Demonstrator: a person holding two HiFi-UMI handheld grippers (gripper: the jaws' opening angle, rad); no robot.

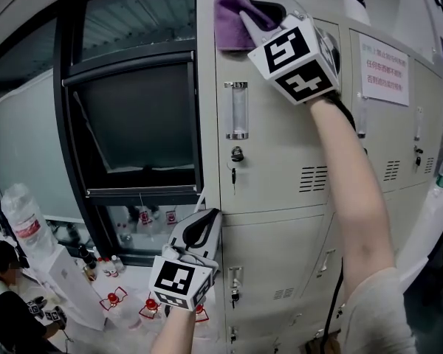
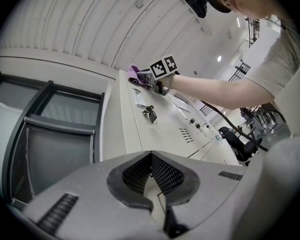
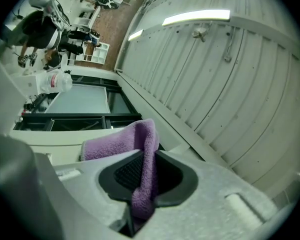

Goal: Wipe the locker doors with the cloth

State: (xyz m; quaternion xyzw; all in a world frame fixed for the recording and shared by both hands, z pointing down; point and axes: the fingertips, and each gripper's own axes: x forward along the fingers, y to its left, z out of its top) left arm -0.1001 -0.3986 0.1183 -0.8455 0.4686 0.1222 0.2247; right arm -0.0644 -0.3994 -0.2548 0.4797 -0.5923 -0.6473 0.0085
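Right gripper [image 1: 261, 15] pinches the purple cloth [image 1: 232, 19], seemingly limp and light, by a fold high on the locker door [image 1: 273, 139]; left gripper [image 1: 201, 226] hangs pressed together, empty.

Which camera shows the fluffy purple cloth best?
The right gripper view: the fluffy purple cloth sits close, pinched in the right gripper. The head view shows it bunched against the beige metal locker; the left gripper view, a speck.

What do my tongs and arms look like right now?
Both the left tongs and right tongs are pale grey shells with black ribbed pads, each carrying a white cube of black square markers. A black cable runs along the right arm, which wears a short light sleeve.
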